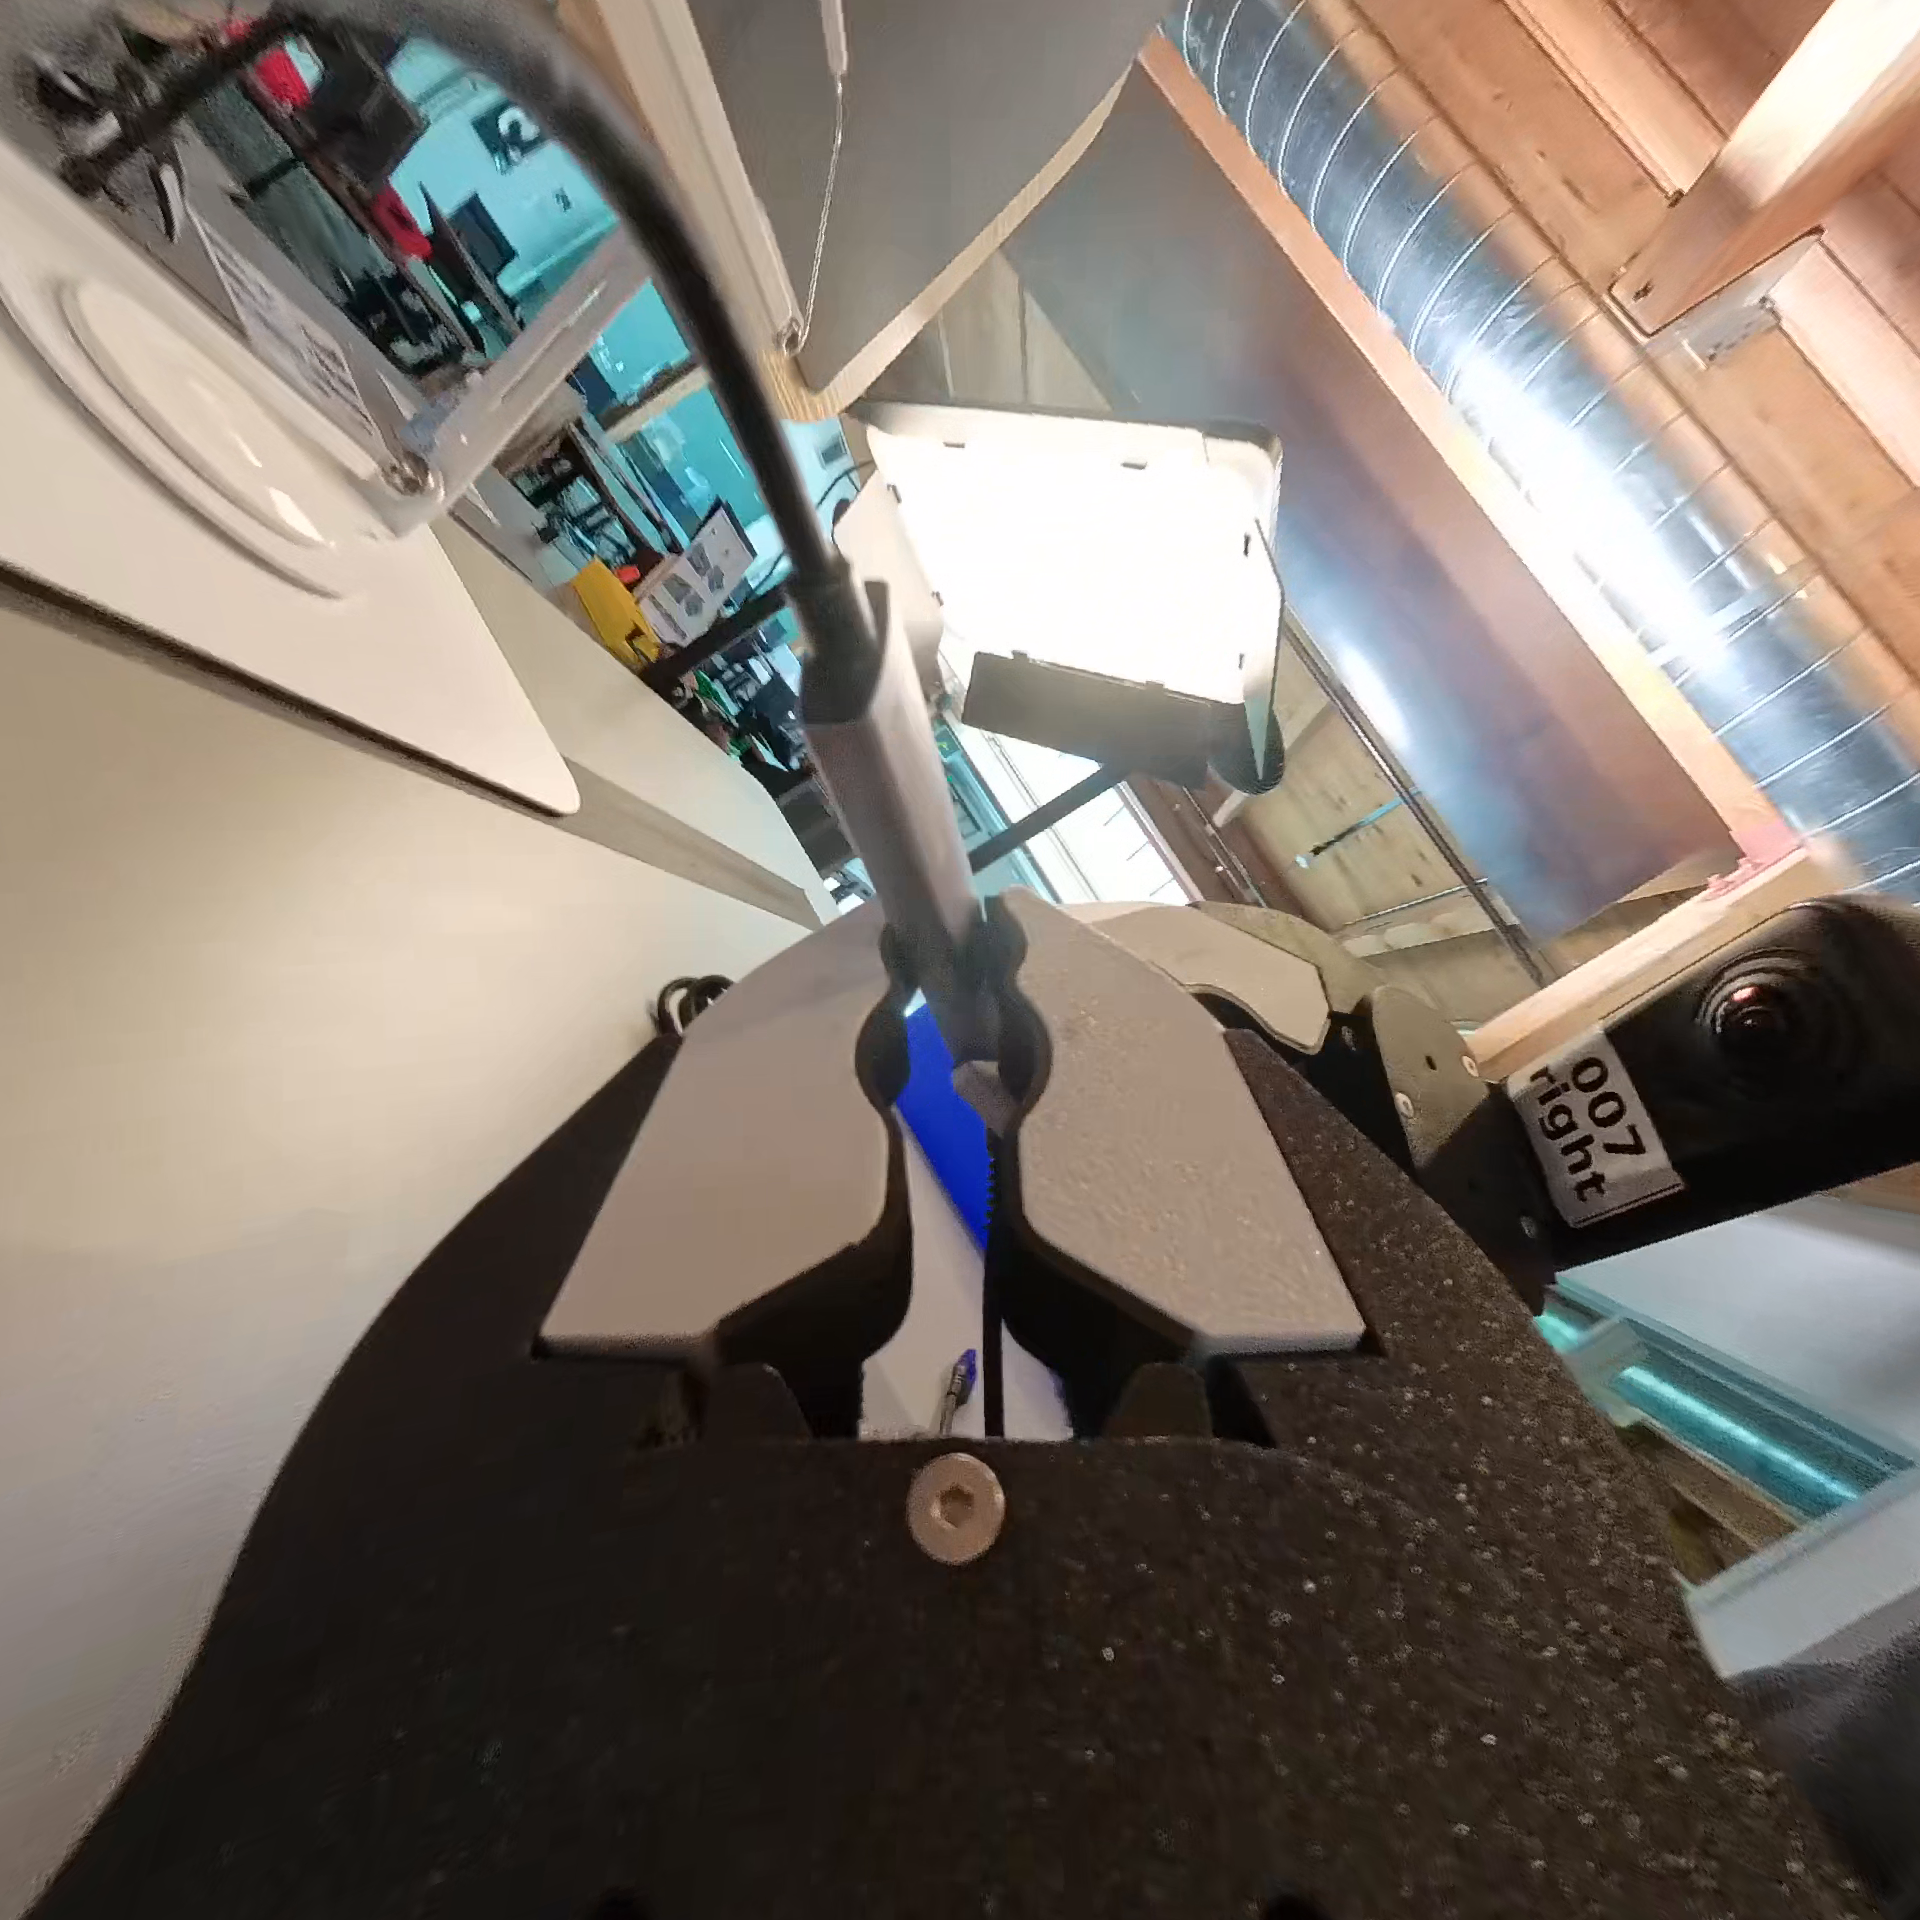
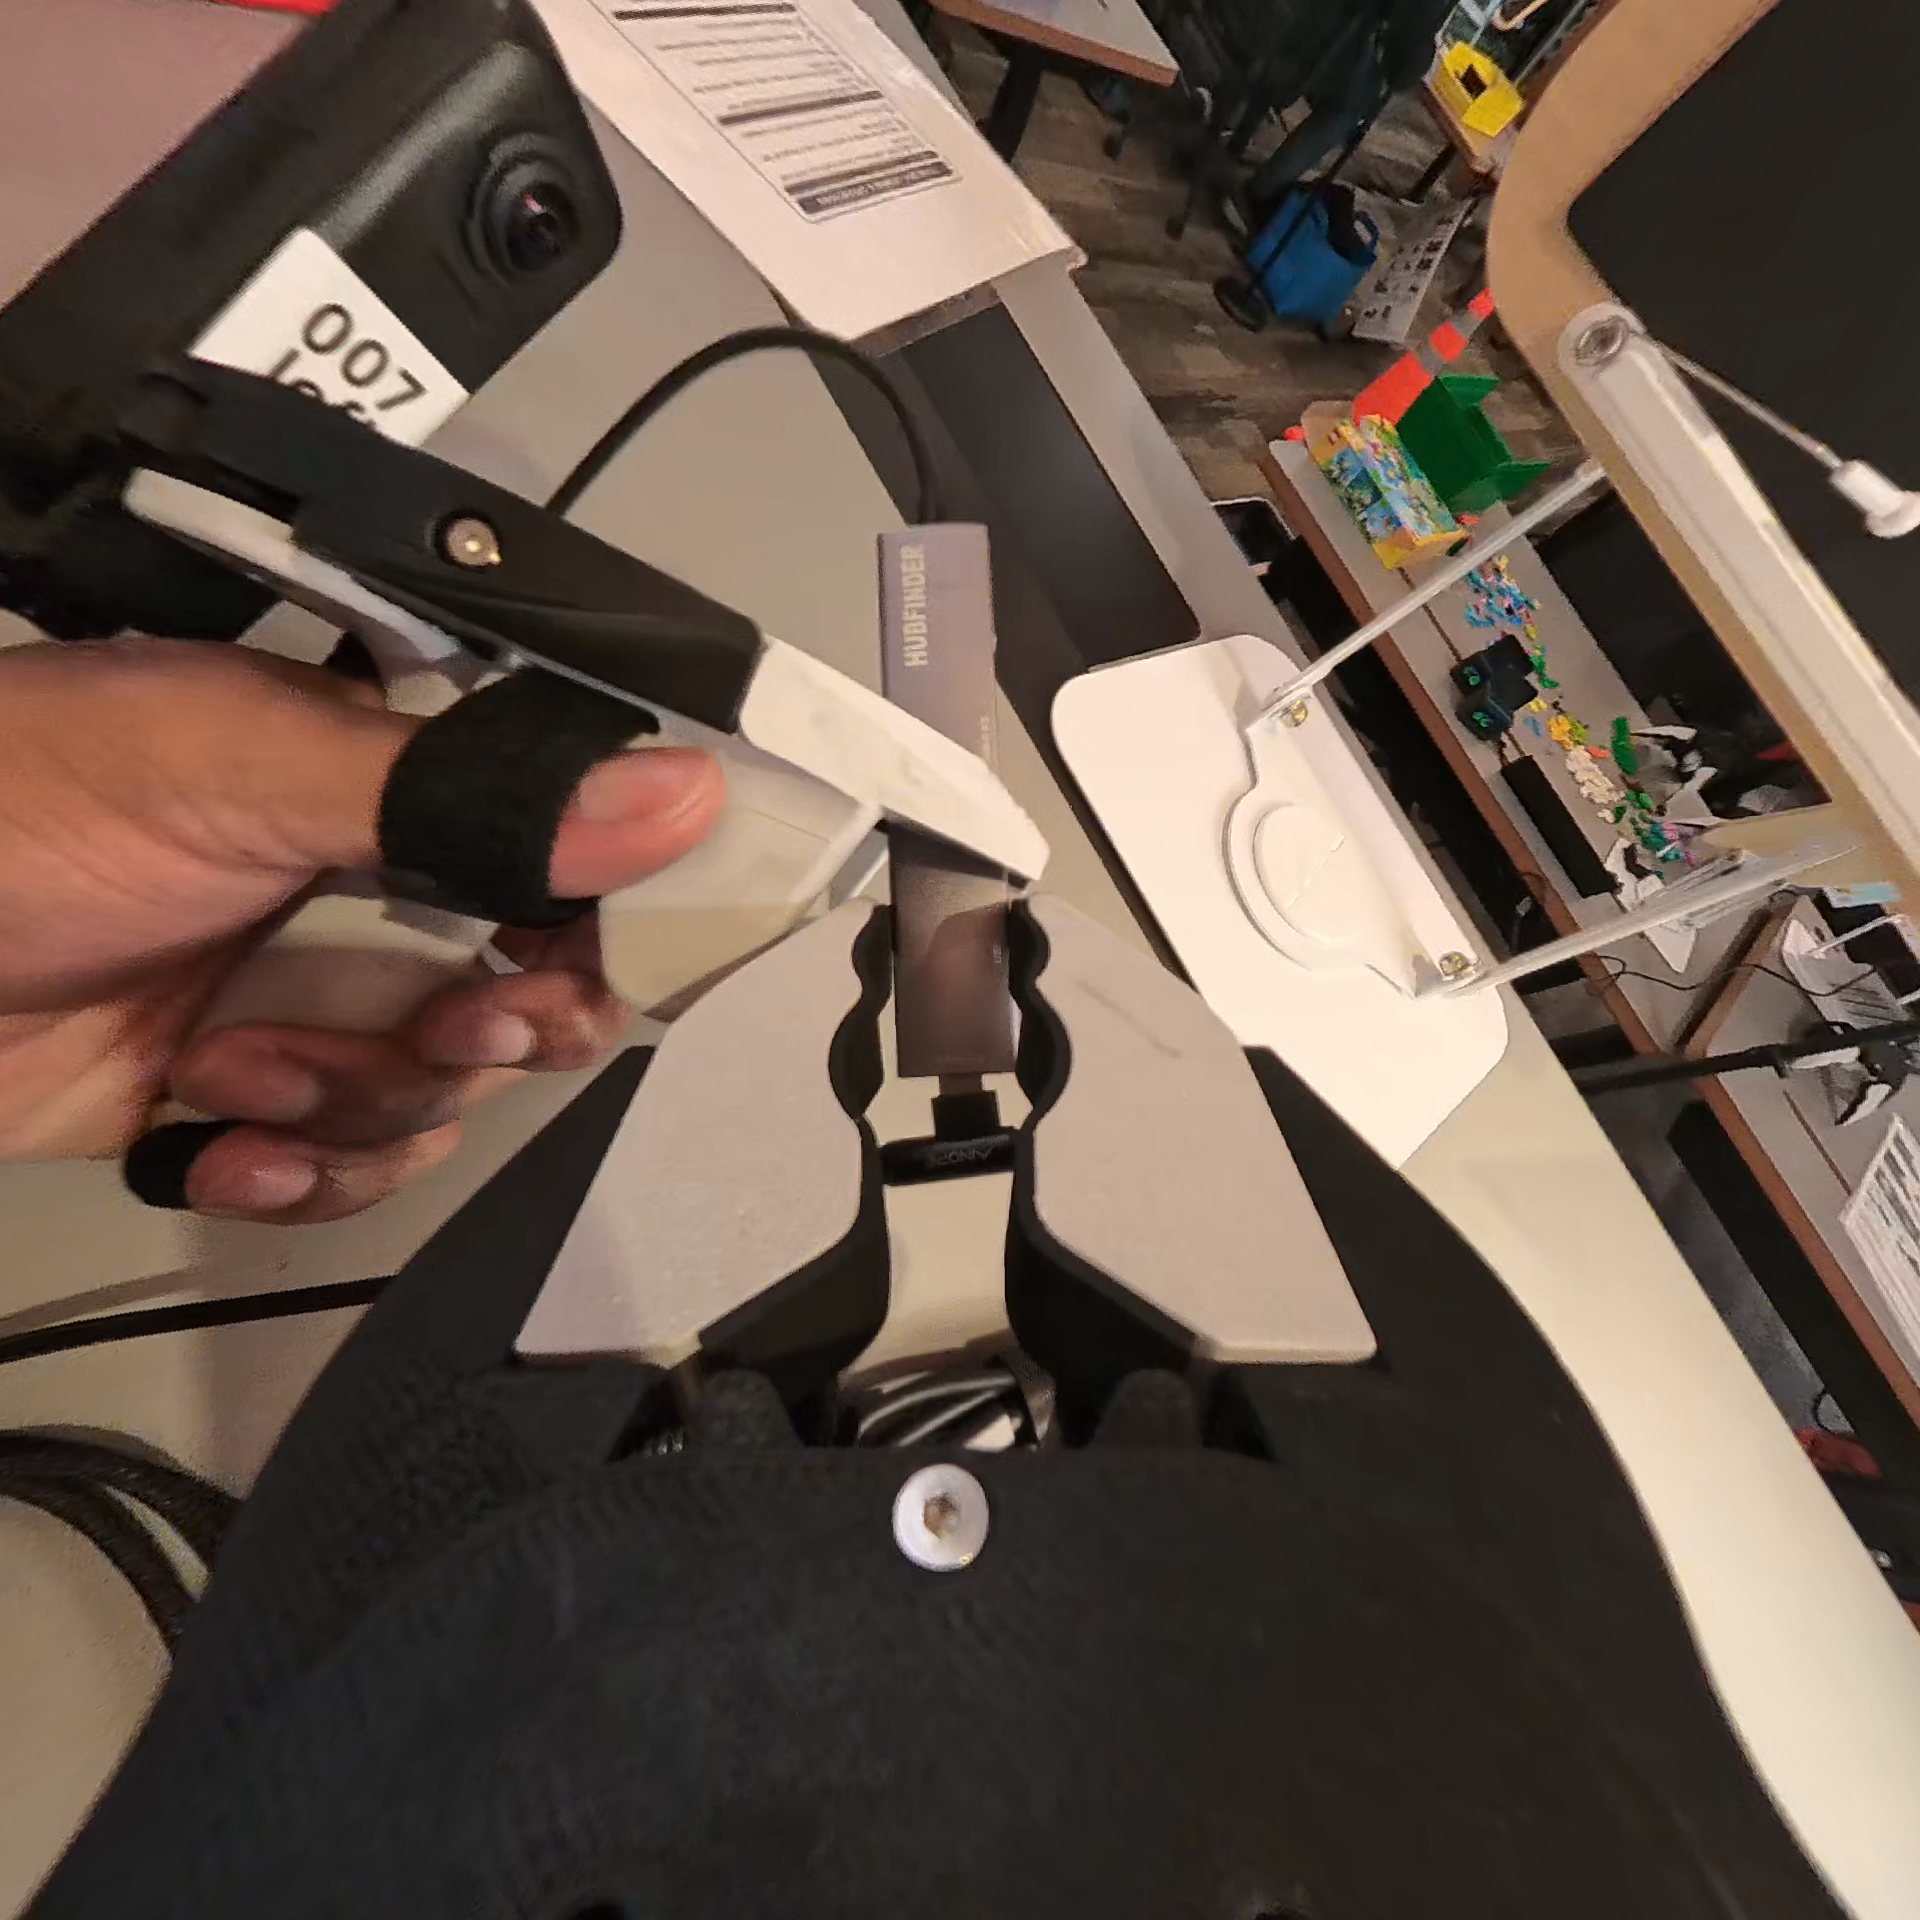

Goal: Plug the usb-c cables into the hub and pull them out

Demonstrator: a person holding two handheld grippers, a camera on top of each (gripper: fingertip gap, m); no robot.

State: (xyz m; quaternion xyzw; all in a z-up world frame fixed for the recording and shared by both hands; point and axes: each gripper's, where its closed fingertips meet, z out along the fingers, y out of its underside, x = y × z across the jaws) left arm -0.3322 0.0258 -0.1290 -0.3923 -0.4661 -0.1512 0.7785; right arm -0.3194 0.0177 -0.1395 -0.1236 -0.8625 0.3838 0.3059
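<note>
From the left wrist view, the left tool (image 1: 951, 966) is clamping the lower end of the hub (image 1: 894, 790), a slim grey metal bar pointing up and away, with its own black lead (image 1: 717, 343) arching off its far end; the right tool (image 1: 1299, 987) is showing just beside it. From the right wrist view, the hub (image 2: 940, 748) is being held above the pale desk (image 2: 1507, 1299), the left tool's white fingertips (image 2: 935, 800) pinching it across its middle. The right tool (image 2: 951, 1049) is closing around the hub's near end, where a black usb-c plug (image 2: 951, 1138) is sitting in the end port; whether its pads are actually bearing on hub or plug I cannot tell. The hub looks light, rigid and smooth, so likely slippery; it is best gripped on its flat faces. The plug is small and stiff; gripping its moulded body, not the soft cable, seems wisest.
</note>
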